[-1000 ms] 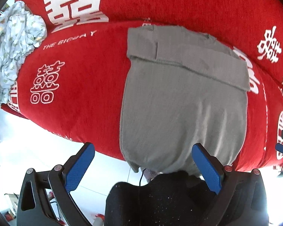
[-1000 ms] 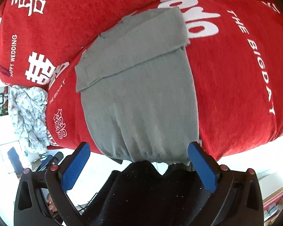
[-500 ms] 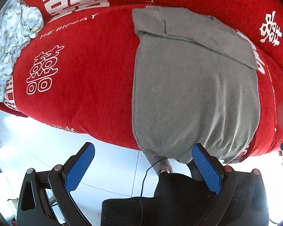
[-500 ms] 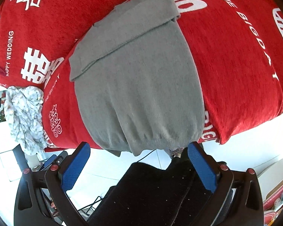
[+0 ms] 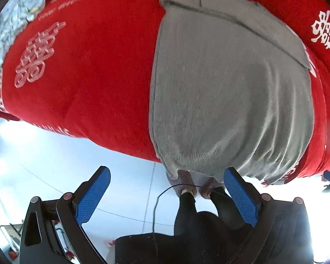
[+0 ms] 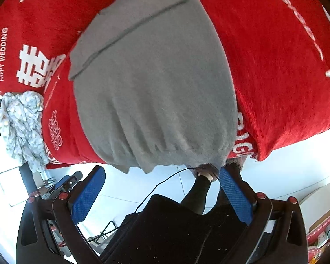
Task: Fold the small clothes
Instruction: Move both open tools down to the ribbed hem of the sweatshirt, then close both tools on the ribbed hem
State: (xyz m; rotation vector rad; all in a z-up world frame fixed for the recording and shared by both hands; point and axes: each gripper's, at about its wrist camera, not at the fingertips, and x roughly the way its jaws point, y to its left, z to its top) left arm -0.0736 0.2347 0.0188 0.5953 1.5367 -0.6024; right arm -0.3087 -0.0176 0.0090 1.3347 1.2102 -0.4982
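A grey knit sweater (image 5: pixel 226 83) lies flat on a red cushion, its top part folded over and its ribbed hem hanging over the near edge. It also shows in the right wrist view (image 6: pixel 156 83). My left gripper (image 5: pixel 167 189) is open and empty, just below the hem near its left corner. My right gripper (image 6: pixel 162 187) is open and empty, just below the hem, its right finger close to the hem's right corner.
The red cushion (image 5: pixel 81 70) with white characters fills both views (image 6: pixel 275 66). A crumpled pale floral garment (image 6: pixel 22 127) hangs at its left end, also visible in the left wrist view (image 5: pixel 8 28). White tiled floor (image 5: pixel 55 171), the person's dark legs and a thin black cable lie below.
Both grippers have moved closer to the sweater's hem, which now looms larger and nearer the fingers. Both stay open.
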